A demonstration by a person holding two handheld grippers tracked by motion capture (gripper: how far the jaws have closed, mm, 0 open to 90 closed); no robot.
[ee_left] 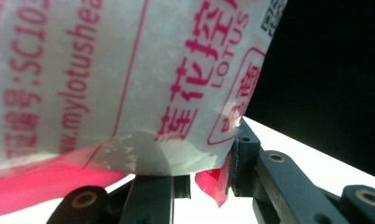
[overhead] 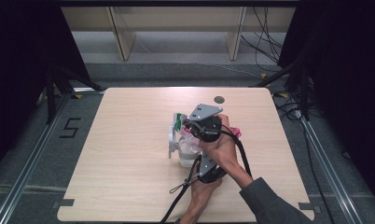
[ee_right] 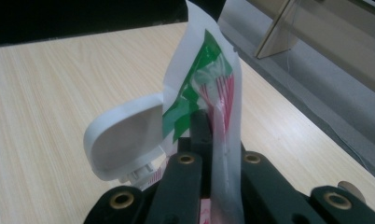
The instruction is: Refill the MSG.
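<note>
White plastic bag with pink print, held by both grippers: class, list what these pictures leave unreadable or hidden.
- White plastic bag with pink print, left gripper view: the lettering is cut off by the top and left edges.
- Same bag, high view: hidden behind the right hand and right gripper; contents unknown.
- White plastic flip lid, right gripper view: its container is hidden below the jaws.

From above my side I look forward and down on the whole wooden table point(overhead: 129, 154), while both gripper cameras peer along their black jaws, very close against the same printed plastic bag point(ee_left: 129, 84)
</note>
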